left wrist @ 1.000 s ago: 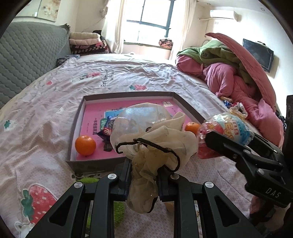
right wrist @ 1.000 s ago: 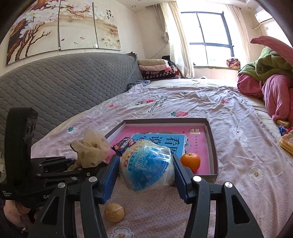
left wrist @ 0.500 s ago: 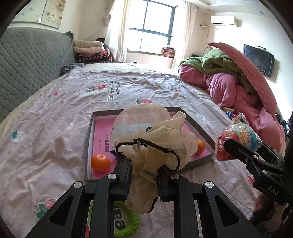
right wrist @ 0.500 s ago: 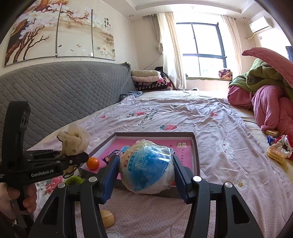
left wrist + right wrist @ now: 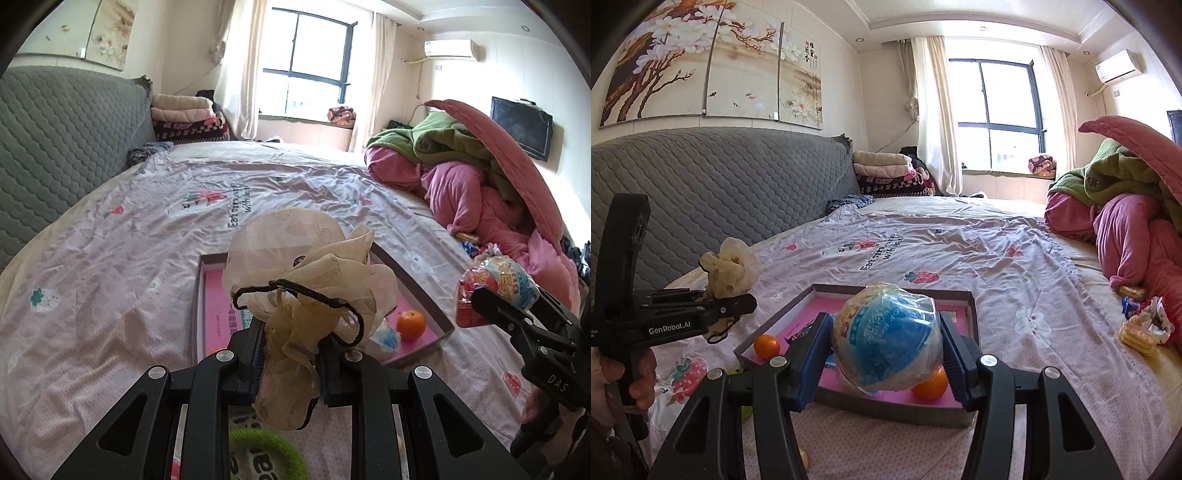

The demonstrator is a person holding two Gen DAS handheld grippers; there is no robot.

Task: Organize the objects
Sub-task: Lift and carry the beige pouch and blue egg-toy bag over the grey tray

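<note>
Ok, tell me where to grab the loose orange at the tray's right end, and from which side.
Take the orange across its round middle, coming from above. It lies in the tray close to the rim's corner with a blue packet beside it, so a side approach looks blocked. Both the left gripper and right gripper are full now.

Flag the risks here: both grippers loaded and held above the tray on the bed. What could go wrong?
1. The left gripper pinches only a fold of the cream scrunchie; most of the fabric hangs loose and could slip out or snag.
2. The plastic-wrapped ball is round and slick in the right gripper, so it might squirt free.
3. Dropped into the tray, it could roll, or knock the oranges about.
</note>
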